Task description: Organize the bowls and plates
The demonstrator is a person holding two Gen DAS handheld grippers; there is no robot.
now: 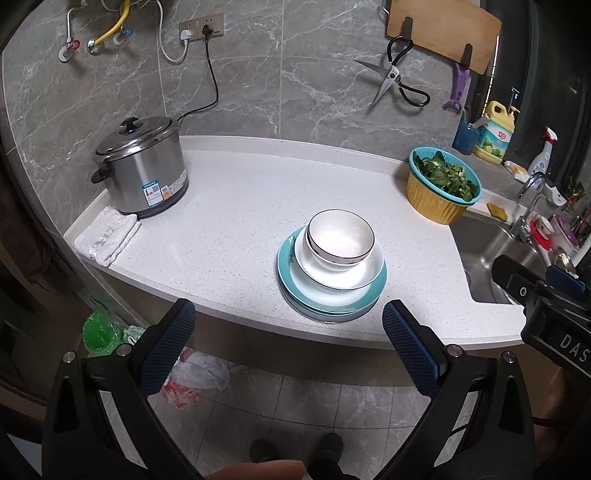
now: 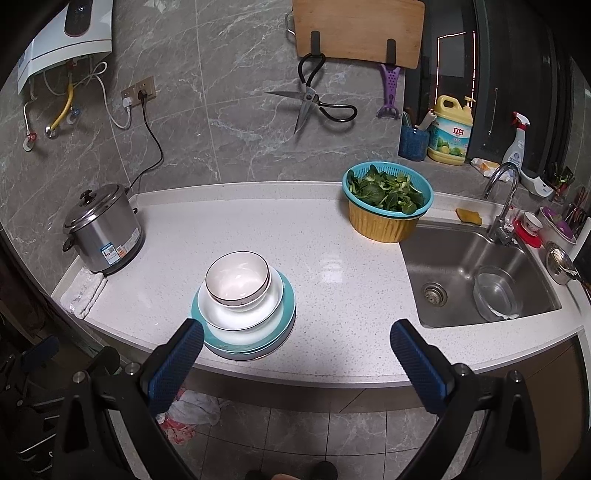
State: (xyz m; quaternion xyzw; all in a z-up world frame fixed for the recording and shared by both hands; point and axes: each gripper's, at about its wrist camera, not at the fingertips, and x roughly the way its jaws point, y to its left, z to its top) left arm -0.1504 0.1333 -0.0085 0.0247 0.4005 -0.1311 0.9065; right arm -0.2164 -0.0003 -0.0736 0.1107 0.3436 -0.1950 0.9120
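Blue-padded fingers of the left gripper [image 1: 288,336] stand wide apart at the counter's front edge, gripping nothing, with the stack of dishes just beyond the gap. Likewise the right gripper [image 2: 297,349] is spread fully and empty, its left finger [image 2: 177,363] overlapping the stack's near rim in that view.

At the stack's top sits a small white bowl [image 1: 340,237] with a dark rim, nested in a wider white bowl [image 1: 347,275], which rests on teal-rimmed plates [image 1: 332,301]. The stack stands on the pale speckled countertop [image 1: 236,206], close to its front edge.

Left of the stack and farther back is a lidded steel cooker [image 1: 142,166], with a folded white cloth [image 1: 107,234] in front of it. Right of the stack and farther back, a teal colander of leafy greens [image 2: 388,190] sits in a yellow basin [image 2: 382,225]. Further right of the stack lies the steel sink [image 2: 476,269], holding a clear bowl [image 2: 495,293]. Above the stack, on the grey tiled wall, hang scissors [image 2: 314,101] under a wooden cutting board [image 2: 358,29].
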